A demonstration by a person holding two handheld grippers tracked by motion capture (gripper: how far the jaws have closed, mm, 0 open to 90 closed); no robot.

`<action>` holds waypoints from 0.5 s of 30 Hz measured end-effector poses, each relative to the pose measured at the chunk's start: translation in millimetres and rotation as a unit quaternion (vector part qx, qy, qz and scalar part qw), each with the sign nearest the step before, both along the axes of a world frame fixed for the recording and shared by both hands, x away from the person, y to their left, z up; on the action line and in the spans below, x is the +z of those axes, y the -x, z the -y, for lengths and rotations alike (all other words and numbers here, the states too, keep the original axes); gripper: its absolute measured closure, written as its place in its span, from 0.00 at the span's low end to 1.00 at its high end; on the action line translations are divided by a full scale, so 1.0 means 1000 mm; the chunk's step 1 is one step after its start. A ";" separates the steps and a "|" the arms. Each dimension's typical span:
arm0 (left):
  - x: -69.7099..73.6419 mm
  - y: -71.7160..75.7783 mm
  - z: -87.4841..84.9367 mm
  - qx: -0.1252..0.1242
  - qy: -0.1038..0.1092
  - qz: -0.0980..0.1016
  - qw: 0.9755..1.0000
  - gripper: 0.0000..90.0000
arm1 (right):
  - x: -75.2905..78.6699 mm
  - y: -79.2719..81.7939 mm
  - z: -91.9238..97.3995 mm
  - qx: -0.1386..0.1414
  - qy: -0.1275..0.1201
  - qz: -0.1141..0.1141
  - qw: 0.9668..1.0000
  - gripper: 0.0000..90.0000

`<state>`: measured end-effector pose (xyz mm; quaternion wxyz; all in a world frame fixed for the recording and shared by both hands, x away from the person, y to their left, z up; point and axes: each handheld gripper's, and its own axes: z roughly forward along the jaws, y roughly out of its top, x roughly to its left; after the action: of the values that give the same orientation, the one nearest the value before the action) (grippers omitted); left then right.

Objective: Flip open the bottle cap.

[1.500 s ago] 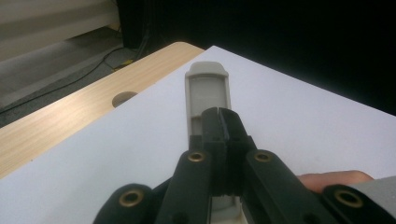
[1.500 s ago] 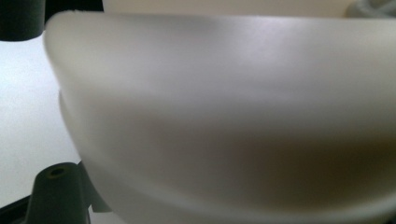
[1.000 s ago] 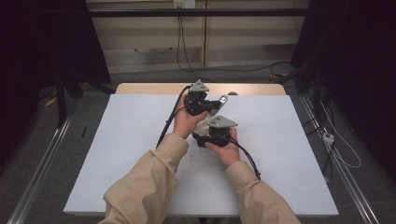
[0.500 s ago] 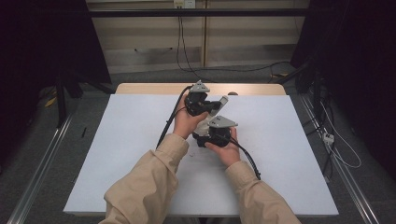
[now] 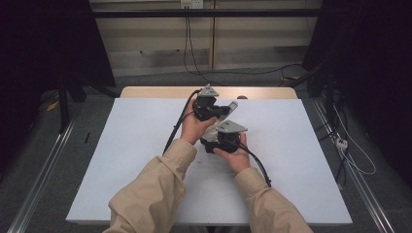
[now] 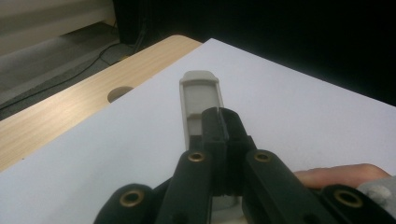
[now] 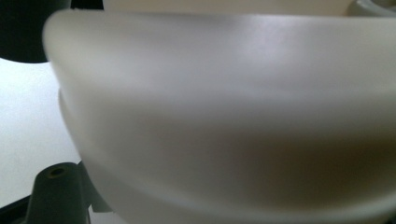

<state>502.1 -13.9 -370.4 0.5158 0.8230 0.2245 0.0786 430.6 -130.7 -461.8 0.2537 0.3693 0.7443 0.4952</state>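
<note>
pale grey part [image 7: 224, 116] blurred, cut off at edges

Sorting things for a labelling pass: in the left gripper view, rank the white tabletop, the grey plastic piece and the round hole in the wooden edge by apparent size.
1. White tabletop, largest by far.
2. Grey plastic piece, though nearness to the camera enlarges it.
3. Round hole, smallest.

table [image 6: 60, 112]: light wood, matt | sheet [image 5: 136, 141]: white, smooth | clip [image 6: 201, 95]: grey matt plastic | sleeve [image 5: 155, 194]: beige cloth

Tan long sleeves [image 5: 160, 189] cover both forearms. Each black gripper, left [image 5: 206, 108] and right [image 5: 222, 141], carries a grey three-cornered plate, brass-ringed screw holes and a trailing black cable.
</note>
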 end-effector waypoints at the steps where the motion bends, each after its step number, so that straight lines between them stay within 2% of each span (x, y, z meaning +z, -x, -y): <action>1: 0.000 0.000 0.000 -0.001 -0.001 0.001 1.000 1.00 | 0.000 0.000 0.000 0.000 0.000 0.000 1.000 0.21; 15: -0.001 0.000 -0.001 -0.005 -0.008 -0.003 1.000 1.00 | 0.000 0.000 0.001 0.002 -0.002 -0.001 1.000 0.21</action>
<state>502.1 -13.1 -371.3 0.5086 0.8285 0.2218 0.0753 430.7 -131.7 -461.6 0.2513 0.3690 0.7443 0.4967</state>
